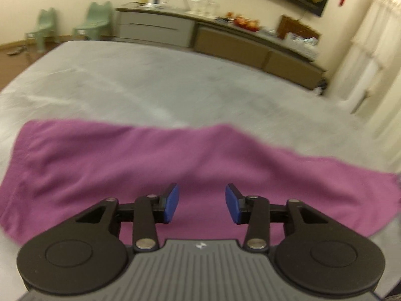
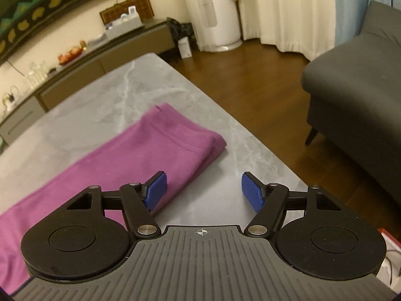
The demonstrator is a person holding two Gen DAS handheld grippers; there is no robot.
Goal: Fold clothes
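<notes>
My left gripper (image 1: 201, 204) hangs spread over the purple garment (image 1: 175, 165), nothing pinched. My right gripper (image 2: 203, 192), spread wider, holds nothing above bare grey table (image 2: 225, 175) beside the garment's folded end; its long axis runs along the table's near edge.

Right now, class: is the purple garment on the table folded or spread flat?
Folded: the purple garment lies as a long strip, with stacked layers showing at its end on the table.

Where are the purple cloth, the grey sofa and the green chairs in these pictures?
Purple cloth (image 2: 173, 135): right wrist view, on its folded end.
Grey sofa (image 2: 351, 80): right wrist view, on its seat cushion.
Green chairs (image 1: 96, 20): left wrist view, on the nearer chair's back.
</notes>
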